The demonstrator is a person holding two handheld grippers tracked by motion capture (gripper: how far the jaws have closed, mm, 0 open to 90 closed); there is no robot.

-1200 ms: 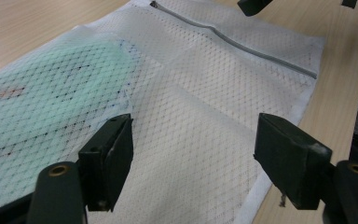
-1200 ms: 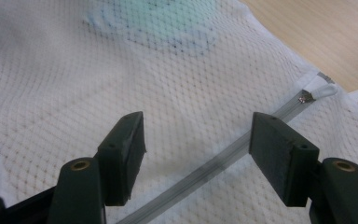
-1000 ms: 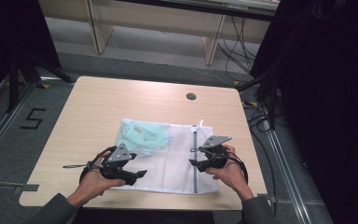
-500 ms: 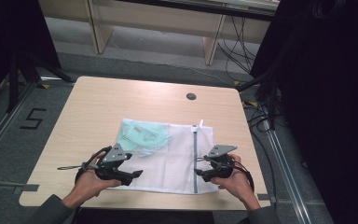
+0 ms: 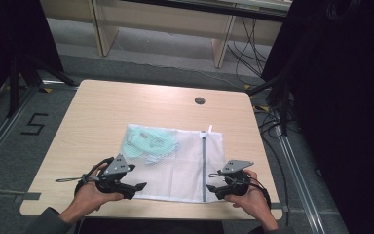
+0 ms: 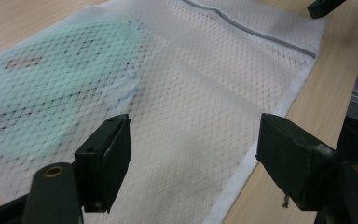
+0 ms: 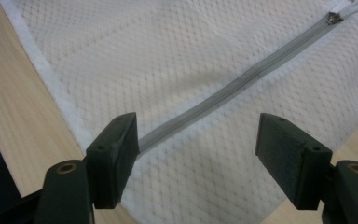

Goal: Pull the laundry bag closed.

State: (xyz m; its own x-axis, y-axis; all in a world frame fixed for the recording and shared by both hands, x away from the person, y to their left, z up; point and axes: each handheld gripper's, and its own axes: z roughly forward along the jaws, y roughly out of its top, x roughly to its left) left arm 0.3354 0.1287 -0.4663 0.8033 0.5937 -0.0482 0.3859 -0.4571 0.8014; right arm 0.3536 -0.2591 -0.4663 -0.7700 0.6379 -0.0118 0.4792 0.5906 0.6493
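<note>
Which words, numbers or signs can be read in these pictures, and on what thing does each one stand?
"5": dark figure marked on the grey floor left of the table.
Red and dark marks on the green item inside the white mesh bag: too blurred through the mesh to read.
No readable text on either gripper.

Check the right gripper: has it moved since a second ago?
Yes. The right gripper has drawn back along the grey zipper toward the table's near edge, fingers open.

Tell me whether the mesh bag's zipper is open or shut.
Shut: the grey zipper runs as one closed line across the mesh bag, its pull at the far end, with no gap showing.
</note>
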